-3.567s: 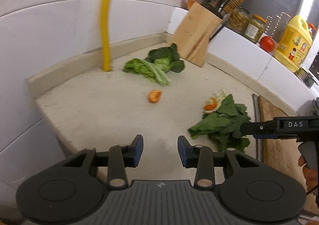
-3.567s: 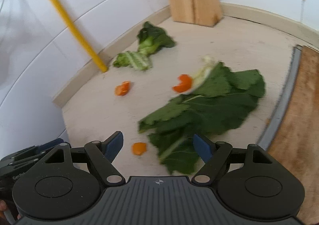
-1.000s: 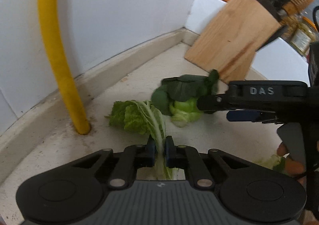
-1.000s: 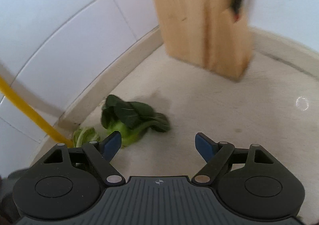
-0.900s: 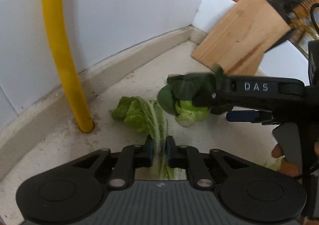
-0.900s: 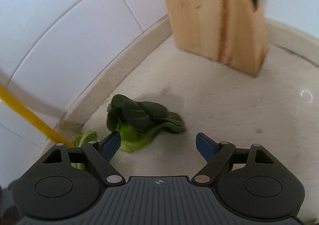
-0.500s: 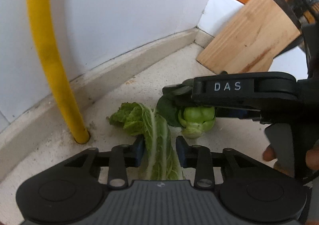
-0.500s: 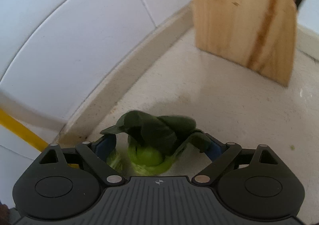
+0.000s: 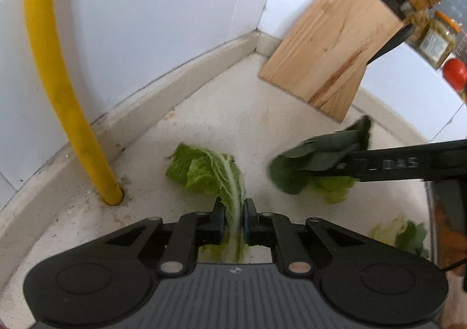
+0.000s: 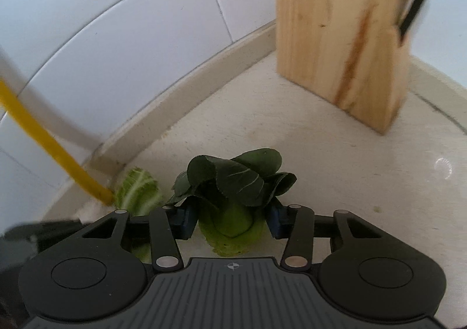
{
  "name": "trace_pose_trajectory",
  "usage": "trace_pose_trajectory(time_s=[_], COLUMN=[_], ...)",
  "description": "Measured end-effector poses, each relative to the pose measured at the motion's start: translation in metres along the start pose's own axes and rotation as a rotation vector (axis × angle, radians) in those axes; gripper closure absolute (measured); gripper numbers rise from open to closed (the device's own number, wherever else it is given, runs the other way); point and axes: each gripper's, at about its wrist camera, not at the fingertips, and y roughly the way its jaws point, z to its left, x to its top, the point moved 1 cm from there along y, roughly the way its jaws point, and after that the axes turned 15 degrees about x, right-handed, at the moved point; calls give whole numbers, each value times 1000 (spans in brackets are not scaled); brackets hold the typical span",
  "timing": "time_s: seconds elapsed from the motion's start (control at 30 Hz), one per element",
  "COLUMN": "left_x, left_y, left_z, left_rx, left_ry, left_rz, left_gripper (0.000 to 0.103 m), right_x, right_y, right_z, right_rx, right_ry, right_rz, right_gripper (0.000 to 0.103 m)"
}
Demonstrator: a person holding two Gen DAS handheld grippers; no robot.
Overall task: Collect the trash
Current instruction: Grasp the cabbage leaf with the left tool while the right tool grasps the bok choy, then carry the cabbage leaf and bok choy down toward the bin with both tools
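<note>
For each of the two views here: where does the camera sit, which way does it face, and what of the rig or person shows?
Left wrist: on the left hand-held gripper, facing down-forward at the counter corner; its jaws pinch the cabbage leaf; the right hand-held gripper enters from the right.
Right wrist: on the right hand-held gripper, facing the same corner; its jaws are closing around the bok choy.
Shared: both vegetables, yellow pipe, knife block.

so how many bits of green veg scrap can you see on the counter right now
3: a cabbage leaf pinched in the left gripper, a bok choy between the closing right gripper, and leafy scraps at the right edge. More may be hidden.
</note>
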Motion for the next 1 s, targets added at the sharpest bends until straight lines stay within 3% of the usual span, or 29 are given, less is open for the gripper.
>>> trace_pose_trajectory(time_s=[0.13, 0.27, 0.33, 0.37, 0.5, 0.6, 0.63, 0.67, 0.73, 1.0], left_x=[-1, 2, 3, 4, 2, -2, -2, -1, 1, 5], left_y=[10, 13, 15, 17, 18, 16, 15, 15, 13, -18], left_z=[2, -4, -7, -9, -14, -15, -14, -13, -11, -18], left_rx=[7, 37, 62, 67, 100, 123, 124, 115, 97, 73], left_ry=[-11, 11, 30, 39, 71, 93, 90, 79, 56, 44], left_rz=[29, 10, 3, -1, -32, -57, -57, -48, -38, -105], left_gripper=[83, 52, 49, 48, 51, 73, 87, 93, 95, 96], right_x=[-6, -9, -9, -9, -8, -13, -17, -20, -24, -20], right_y=[-4, -2, -4, -5, 2, 7, 7, 8, 4, -22], right_z=[-10, -16, -15, -14, -10, -10, -11, -12, -10, -6], right_rx=[-34, -45, -45, -46, -59, -90, -92, -96, -108, -16], right_ry=[-7, -7, -27, -36, -56, -61, -67, -76, -101, -45], right_rz=[19, 23, 19, 19, 13, 28, 36, 43, 33, -33], right_gripper=[45, 34, 20, 18, 17, 24, 35, 41, 48, 49])
